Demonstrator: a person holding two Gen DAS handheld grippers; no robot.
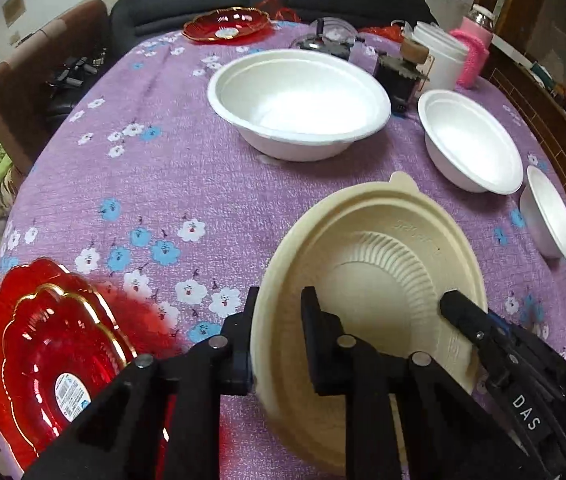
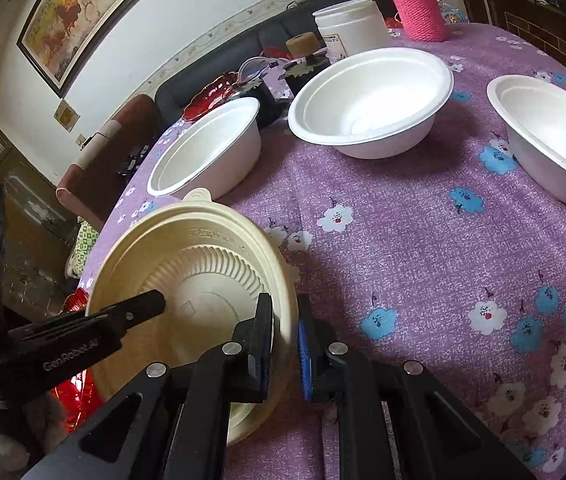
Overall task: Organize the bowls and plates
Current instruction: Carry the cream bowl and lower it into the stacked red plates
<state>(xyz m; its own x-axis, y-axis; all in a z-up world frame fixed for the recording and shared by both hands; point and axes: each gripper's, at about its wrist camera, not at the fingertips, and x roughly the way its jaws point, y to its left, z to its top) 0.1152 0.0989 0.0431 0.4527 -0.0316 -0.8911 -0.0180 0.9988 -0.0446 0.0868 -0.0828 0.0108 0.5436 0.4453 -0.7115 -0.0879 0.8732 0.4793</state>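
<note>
A cream plastic bowl (image 1: 379,276) is held between both grippers near the table's front edge; it also shows in the right wrist view (image 2: 187,276). My left gripper (image 1: 279,320) is shut on the bowl's left rim. My right gripper (image 2: 285,332) is shut on its right rim, and its finger also shows inside the bowl in the left wrist view (image 1: 463,316). A large white bowl (image 1: 299,100) sits mid-table, with a medium white bowl (image 1: 471,144) and a small white bowl (image 1: 551,216) to its right. Stacked red plates (image 1: 47,344) lie at the front left.
Another red plate (image 1: 227,24) sits at the far edge. A white tub (image 1: 443,56), a pink-sleeved bottle (image 1: 475,52) and dark jars (image 1: 399,72) stand at the back right. The round table has a purple flowered cloth (image 1: 155,184). Chairs and a sofa surround it.
</note>
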